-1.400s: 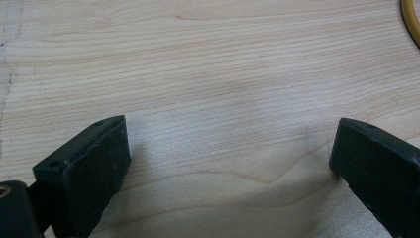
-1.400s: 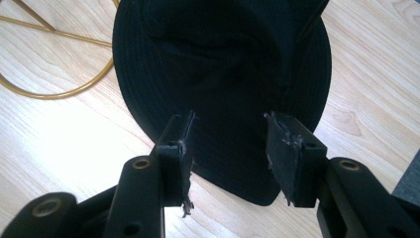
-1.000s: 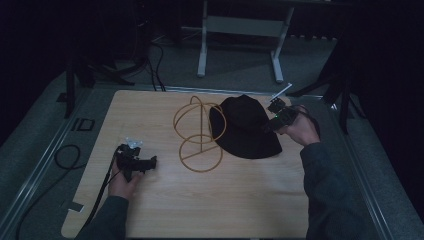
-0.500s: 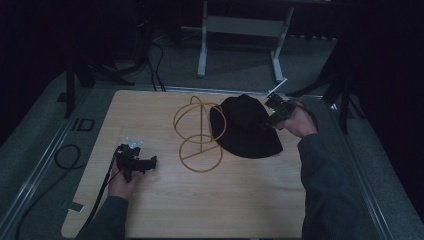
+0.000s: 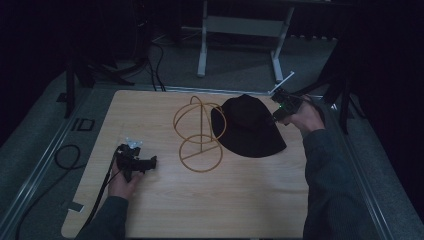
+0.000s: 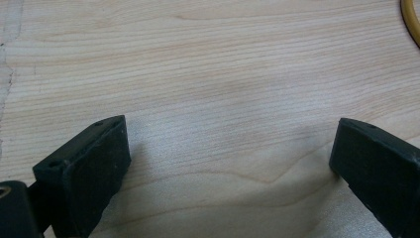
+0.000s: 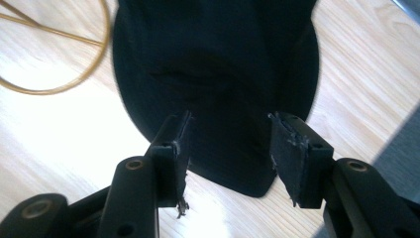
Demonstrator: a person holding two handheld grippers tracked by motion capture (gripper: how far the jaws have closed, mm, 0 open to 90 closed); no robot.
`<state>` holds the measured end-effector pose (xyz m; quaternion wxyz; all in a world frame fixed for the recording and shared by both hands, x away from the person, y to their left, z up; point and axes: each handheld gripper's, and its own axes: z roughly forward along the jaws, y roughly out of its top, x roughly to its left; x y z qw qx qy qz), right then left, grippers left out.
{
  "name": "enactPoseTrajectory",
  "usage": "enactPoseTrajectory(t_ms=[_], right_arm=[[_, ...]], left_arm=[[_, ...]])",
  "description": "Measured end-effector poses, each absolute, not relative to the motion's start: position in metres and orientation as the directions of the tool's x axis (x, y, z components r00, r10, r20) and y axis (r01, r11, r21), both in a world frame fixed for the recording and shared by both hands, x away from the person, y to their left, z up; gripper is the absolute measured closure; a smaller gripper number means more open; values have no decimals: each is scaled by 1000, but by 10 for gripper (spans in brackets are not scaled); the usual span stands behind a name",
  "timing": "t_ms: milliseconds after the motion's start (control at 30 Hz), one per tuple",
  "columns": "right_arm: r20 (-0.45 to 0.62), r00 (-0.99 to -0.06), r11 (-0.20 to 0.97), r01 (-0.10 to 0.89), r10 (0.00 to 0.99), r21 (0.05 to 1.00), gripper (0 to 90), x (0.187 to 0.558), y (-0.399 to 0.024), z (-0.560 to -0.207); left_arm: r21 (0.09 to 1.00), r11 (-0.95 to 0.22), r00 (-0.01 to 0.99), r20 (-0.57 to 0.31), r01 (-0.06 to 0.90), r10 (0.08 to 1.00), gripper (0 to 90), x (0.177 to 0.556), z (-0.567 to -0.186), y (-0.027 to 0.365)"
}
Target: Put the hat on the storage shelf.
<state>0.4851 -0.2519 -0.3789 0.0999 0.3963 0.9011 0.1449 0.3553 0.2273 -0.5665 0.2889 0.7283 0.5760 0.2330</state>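
Hat (image 5: 248, 129) flat on table (image 5: 210, 205), unheld

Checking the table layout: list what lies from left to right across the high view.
Left tongs held low over the wooden table → gold wire hat stand → black hat, its brim touching the stand → right tongs at the hat's right edge.

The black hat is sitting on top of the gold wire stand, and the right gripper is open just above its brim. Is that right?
Not quite. The black hat lies flat on the table, beside the gold wire stand, not on top of it; the high view shows this. The right gripper is indeed open above the brim.
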Motion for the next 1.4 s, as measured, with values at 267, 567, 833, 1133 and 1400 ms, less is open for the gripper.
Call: enactPoseTrajectory(t_ms=[267,567,833,1133,1400], right_arm=[[-84,-676,664,682,732,307,433,503,-246,-394],[-30,-692,673,690,721,268,452,524,-237,-423],[-7,-713,691,678,701,250,776,524,-230,-431],[-19,-733,714,657,680,242,843,517,-231,-427],[-35,-746,729,639,666,245,846,509,-231,-417]], left_arm=[[688,-171,229,8,705,973,25,355,-566,227],[688,-172,229,8,705,973,25,355,-566,227],[689,-170,228,7,705,974,25,355,-567,227],[689,-170,229,5,705,973,25,355,-567,227],[689,-169,228,5,705,974,25,355,-567,227]])
